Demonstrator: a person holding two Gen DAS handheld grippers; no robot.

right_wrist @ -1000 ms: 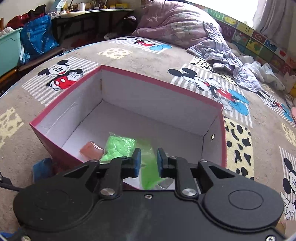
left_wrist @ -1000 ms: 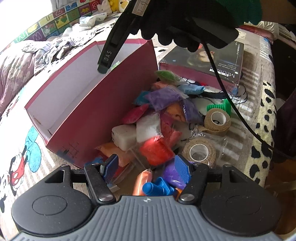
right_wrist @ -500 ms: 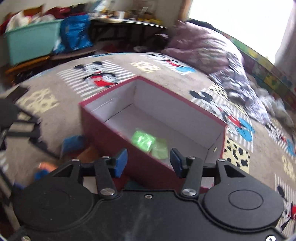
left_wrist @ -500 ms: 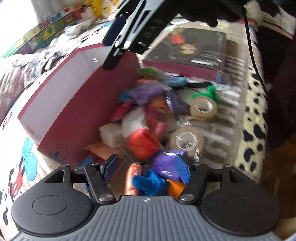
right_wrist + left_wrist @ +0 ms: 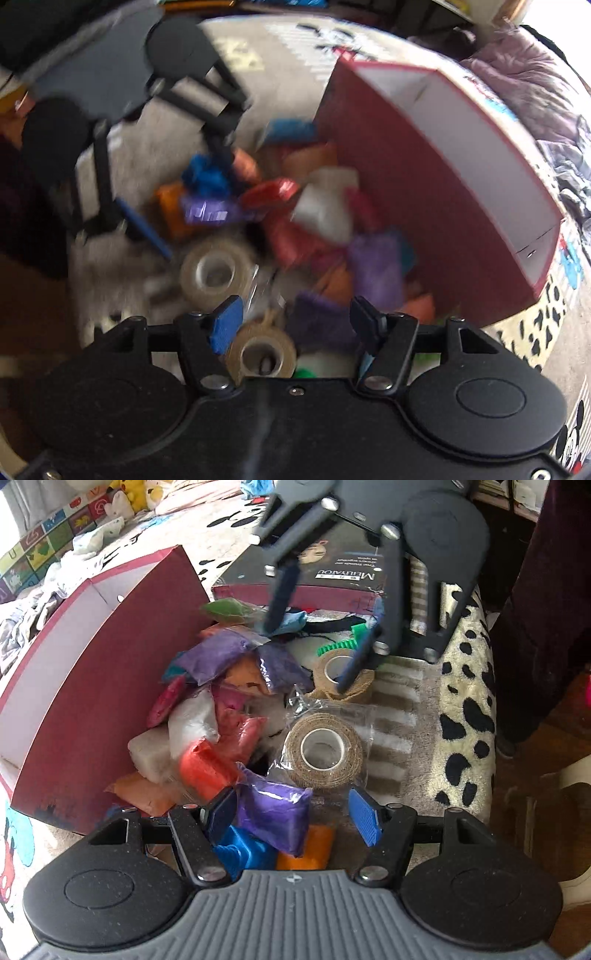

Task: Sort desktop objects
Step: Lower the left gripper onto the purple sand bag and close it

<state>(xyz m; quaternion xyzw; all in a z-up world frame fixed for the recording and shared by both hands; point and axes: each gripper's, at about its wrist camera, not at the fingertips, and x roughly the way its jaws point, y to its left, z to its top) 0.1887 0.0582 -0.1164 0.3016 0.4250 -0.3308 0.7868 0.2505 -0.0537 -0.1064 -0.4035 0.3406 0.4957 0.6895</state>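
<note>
Both grippers empty, jaws wide. Left gripper (image 5: 293, 818) low at frame bottom, straddling purple packet (image 5: 275, 814), likely next pick. Right gripper (image 5: 295, 317) over far tape roll (image 5: 262, 354); blurry. Box (image 5: 110, 686) at left, beside pile (image 5: 221, 709).

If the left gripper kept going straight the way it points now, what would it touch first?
Most likely the purple bag, which lies between the open fingers of the left gripper, nearer the left one. Just beyond it sits a tan tape roll in clear wrap. Depth is hard to judge through the fisheye.
</note>
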